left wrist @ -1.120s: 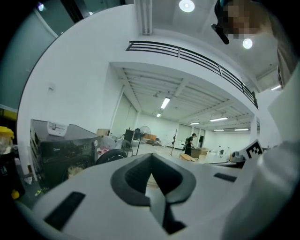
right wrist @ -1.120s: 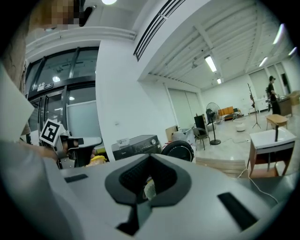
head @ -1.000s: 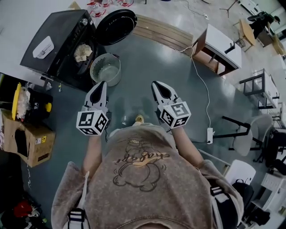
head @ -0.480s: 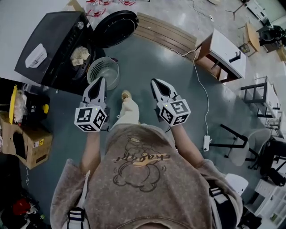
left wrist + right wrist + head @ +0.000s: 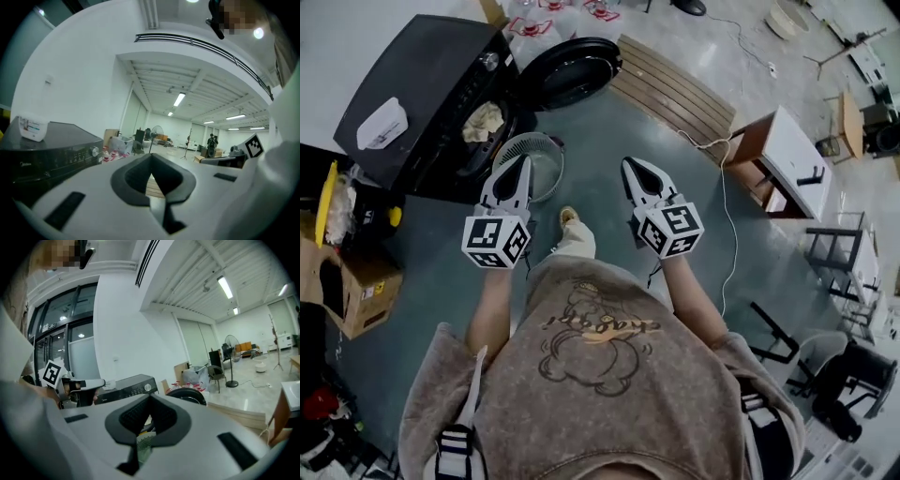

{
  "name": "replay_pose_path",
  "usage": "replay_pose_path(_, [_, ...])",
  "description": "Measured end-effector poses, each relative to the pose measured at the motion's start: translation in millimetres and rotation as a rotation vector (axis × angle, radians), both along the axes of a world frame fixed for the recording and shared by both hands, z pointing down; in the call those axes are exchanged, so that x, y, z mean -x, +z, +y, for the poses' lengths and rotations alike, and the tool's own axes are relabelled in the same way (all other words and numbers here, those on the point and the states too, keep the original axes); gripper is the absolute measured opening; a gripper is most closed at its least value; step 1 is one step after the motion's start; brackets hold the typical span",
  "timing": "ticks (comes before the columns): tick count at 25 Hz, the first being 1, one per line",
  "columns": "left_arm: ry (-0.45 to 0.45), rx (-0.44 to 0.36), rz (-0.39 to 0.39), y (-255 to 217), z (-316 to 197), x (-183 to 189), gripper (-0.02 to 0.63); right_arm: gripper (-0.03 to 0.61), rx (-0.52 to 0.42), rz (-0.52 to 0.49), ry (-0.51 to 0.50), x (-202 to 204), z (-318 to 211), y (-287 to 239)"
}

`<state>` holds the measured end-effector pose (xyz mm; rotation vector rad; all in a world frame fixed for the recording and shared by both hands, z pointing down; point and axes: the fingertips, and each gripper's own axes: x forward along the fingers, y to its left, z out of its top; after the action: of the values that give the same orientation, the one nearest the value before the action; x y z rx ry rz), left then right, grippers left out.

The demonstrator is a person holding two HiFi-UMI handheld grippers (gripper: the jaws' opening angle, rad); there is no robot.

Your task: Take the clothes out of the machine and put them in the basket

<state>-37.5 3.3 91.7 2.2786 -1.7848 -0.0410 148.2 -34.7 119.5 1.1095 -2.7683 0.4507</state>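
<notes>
Approach: I step nearer, machine point(image 5: 412, 94) and basket point(image 5: 546, 161) closer than a second ago | left tool point(image 5: 524, 165), right tool point(image 5: 631, 167) clenched, empty | clothes point(image 5: 483, 120) lie in open machine | unloading not yet begun.

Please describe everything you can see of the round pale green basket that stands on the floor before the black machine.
The round pale green plastic basket has slatted walls and a thicker rim. It stands upright on the teal floor, close to the front of the black washing machine, just below its open drum. No clothes show inside, so it looks empty. In the head view the left tool hides its near left part.
</notes>
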Motion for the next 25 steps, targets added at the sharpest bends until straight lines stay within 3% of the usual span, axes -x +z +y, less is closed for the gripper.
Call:
replay_pose_path(6, [-0.168, 0.033, 0.004, 12, -33, 73, 0.008, -0.002, 0.010, 0.006, -0.194, 92, -67, 2])
replay_pose_path(11, [-0.271, 0.046, -0.005, 13, -50, 112, 0.008, -0.002, 0.026, 0.008, -0.326, 152, -98, 7])
replay_pose_path(20, [-0.473, 0.048, -0.009, 15, -52, 147, 0.008, -0.002, 0.047, 0.030, -0.609, 234, -115, 27])
replay_pose_path(25, [-0.577, 0.048, -0.013, 35, -52, 152, 0.008, -0.002, 0.037, 0.050, -0.731, 255, -119, 53])
